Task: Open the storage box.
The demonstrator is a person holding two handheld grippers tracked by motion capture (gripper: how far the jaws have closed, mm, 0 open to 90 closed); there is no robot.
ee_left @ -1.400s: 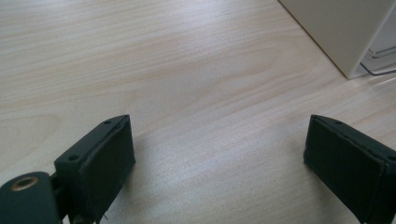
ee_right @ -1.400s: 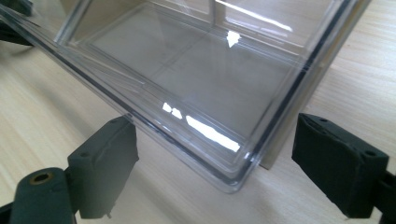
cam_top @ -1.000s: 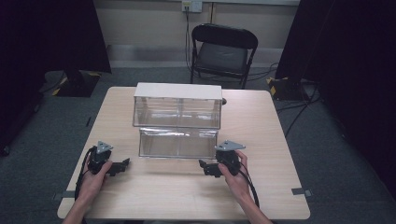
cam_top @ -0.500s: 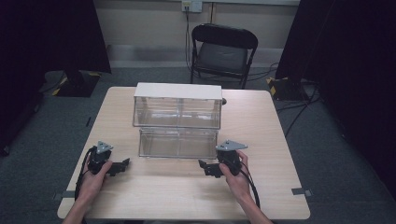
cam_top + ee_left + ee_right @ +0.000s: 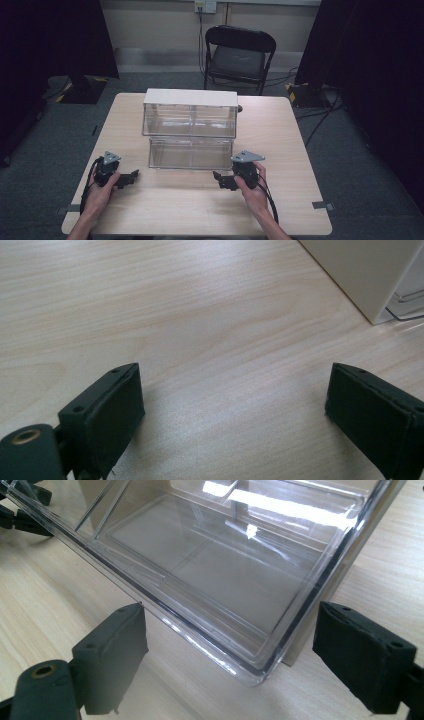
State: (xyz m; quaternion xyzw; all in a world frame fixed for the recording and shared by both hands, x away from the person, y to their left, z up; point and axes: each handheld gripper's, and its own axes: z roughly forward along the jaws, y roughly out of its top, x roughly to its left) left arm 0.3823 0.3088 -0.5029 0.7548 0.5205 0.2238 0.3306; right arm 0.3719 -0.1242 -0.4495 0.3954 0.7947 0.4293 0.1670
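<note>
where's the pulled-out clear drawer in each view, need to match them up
High view: the clear drawer sits mid-table, sticking out of the bottom of the white-topped cabinet toward the person.
Left gripper view: a sliver of clear plastic at the right edge, beside the cabinet's corner, may be it; too little to tell.
Right gripper view: the drawer's near corner lies between the open right claw.
Shared landmark: the wooden table.

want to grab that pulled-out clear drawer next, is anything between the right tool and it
Nothing visible does. The right tool is open, and the clear drawer has its near corner just ahead of the jaws, with bare table between. The left tool sits apart, off to the side.
</note>
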